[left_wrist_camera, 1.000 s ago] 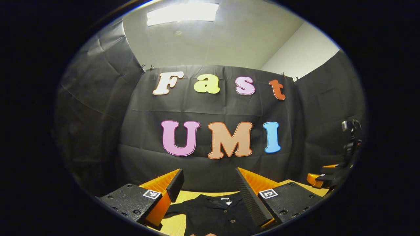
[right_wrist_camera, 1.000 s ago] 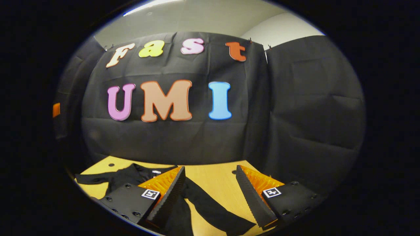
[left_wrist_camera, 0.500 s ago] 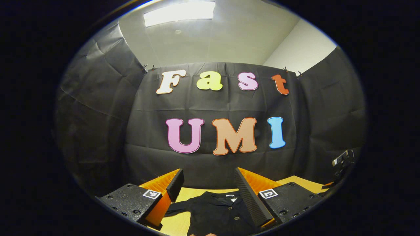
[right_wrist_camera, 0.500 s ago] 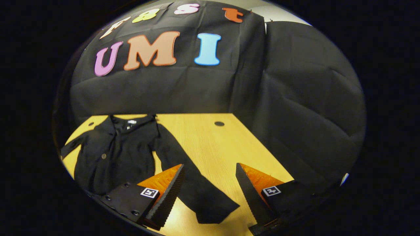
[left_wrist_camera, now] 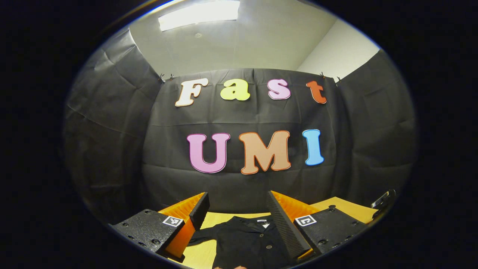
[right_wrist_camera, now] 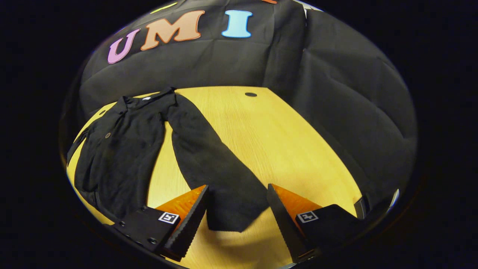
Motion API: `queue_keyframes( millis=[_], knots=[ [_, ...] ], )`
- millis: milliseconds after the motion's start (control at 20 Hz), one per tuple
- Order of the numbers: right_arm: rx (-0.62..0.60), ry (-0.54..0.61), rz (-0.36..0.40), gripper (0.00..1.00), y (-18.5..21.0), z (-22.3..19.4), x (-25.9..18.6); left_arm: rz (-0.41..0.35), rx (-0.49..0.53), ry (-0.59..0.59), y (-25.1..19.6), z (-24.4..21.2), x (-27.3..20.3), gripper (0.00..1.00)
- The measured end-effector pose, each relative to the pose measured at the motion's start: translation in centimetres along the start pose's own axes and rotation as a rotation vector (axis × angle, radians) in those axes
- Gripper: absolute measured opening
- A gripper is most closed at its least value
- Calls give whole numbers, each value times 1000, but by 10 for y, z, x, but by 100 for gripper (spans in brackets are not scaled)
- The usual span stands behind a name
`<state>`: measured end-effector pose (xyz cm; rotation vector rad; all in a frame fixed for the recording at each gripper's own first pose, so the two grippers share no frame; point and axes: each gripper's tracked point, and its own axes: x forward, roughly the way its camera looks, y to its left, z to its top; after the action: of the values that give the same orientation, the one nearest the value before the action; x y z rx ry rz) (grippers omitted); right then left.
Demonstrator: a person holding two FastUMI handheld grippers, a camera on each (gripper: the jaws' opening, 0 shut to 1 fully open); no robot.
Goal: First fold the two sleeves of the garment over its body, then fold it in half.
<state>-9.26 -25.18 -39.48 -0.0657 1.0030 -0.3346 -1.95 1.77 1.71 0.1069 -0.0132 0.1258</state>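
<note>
So the black long-sleeved button-up garment (right_wrist_camera: 119, 149) is lying flat on the pale yellow wooden tabletop (right_wrist_camera: 283, 142), collar pointing toward the black cloth wall (right_wrist_camera: 336, 97) at the back. In the right gripper view its body is sitting around 9 o'clock, and one long sleeve (right_wrist_camera: 213, 164) is running from the shoulder down toward 6 o'clock, unfolded and lying apart from the body with a strip of bare wood between them. The right gripper (right_wrist_camera: 237, 201) is hanging over the cuff end of that sleeve with its jaws spread wide, the cuff lying in the gap between the two fingers; neither finger seems to be pressing on the fabric, though I can't tell for sure whether they're touching it. There's a small dark round hole (right_wrist_camera: 250, 94) in the tabletop up at 12 o'clock.

In the left gripper view, the left gripper (left_wrist_camera: 237, 209) is pointing mostly at the wall, jaws spread and holding nothing, with the garment's collar and buttoned front peeking in at 6 o'clock below and between the fingers. A ceiling light panel (left_wrist_camera: 198, 13) is glowing at 12 o'clock.
</note>
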Motion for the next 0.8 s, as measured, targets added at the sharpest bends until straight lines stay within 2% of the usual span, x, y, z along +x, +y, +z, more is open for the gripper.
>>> queue_keyframes(
  millis=[150, 300, 400, 450, 600, 800],
  knots=[
    [56, 27, 52, 98, 9, -7, 6, 3, 6, 1, 0, 1, -1, 93],
    [38, 28, 111, 73, 21, -7, 8, 3, 7, 1, -1, 1, -1, 93],
    [4, 17, 112, 19, 25, -6, 8, 7, 12, 1, 0, 0, -2, 93],
    [-1, 35, 115, 13, 26, -9, 5, 14, 12, 6, 0, -3, -1, 93],
    [43, 49, 165, 6, 30, -5, 2, 29, -12, 26, -6, -8, 0, 93],
    [77, -40, 238, 6, 36, 32, -16, 73, -5, 14, -1, -5, -1, 93]
  ],
)
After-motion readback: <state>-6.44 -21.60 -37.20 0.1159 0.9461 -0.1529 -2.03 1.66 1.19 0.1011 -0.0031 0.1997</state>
